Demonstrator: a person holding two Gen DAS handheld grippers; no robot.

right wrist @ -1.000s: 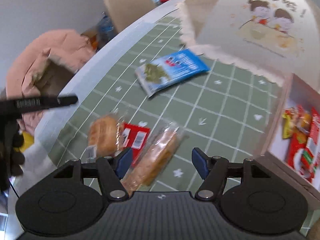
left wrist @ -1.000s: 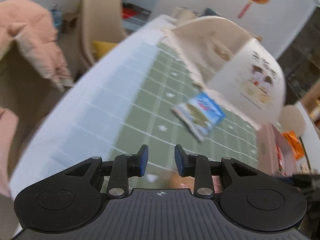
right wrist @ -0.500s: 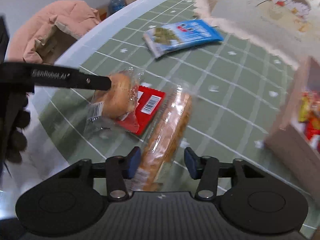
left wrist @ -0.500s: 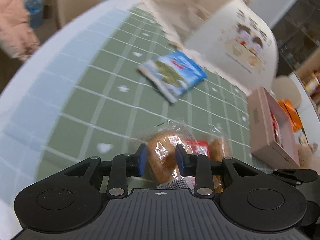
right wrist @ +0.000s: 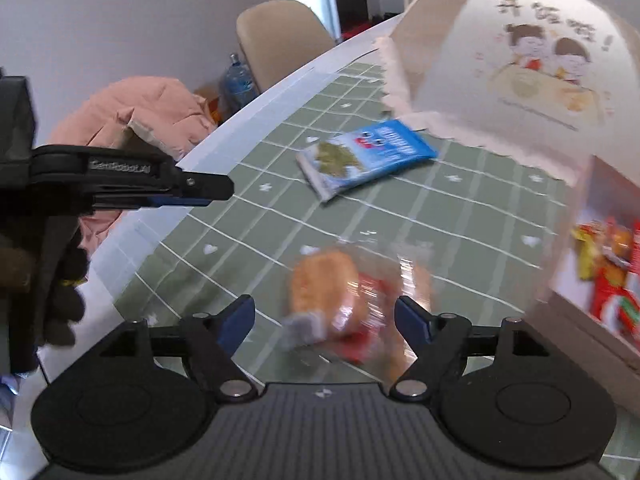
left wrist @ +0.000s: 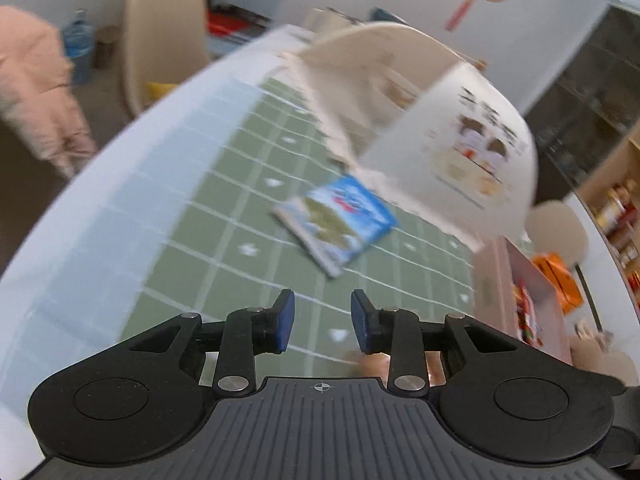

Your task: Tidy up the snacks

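Note:
A blue seaweed snack packet [left wrist: 340, 224] [right wrist: 368, 156] lies flat on the green checked table mat [left wrist: 224, 216]. Nearer, a wrapped round bun [right wrist: 324, 284], a red packet [right wrist: 364, 320] and a long wrapped bread [right wrist: 416, 280] lie bunched together and blurred. My right gripper [right wrist: 324, 316] hangs over this pile, its jaws opening wide, pads off the wrappers. My left gripper [left wrist: 322, 320] [right wrist: 222, 190] is open with only the mat between its pads, left of the pile. A box of snacks [right wrist: 576, 320] [left wrist: 500, 280] stands at the right.
A large dome food cover [right wrist: 520, 60] [left wrist: 440, 128] with a cartoon print stands behind the blue packet, next to the box. The table's pale edge [left wrist: 120, 200] runs along the left, with a beige chair [right wrist: 280, 36] and pink clothing [right wrist: 140, 112] beyond. A dark gloved hand [right wrist: 52, 280] holds the left gripper.
The right jaws narrowed around the long bread, then spread wide; the pile now looks bunched and blurred. The left gripper swung down over the bun, then back up toward the blue packet.

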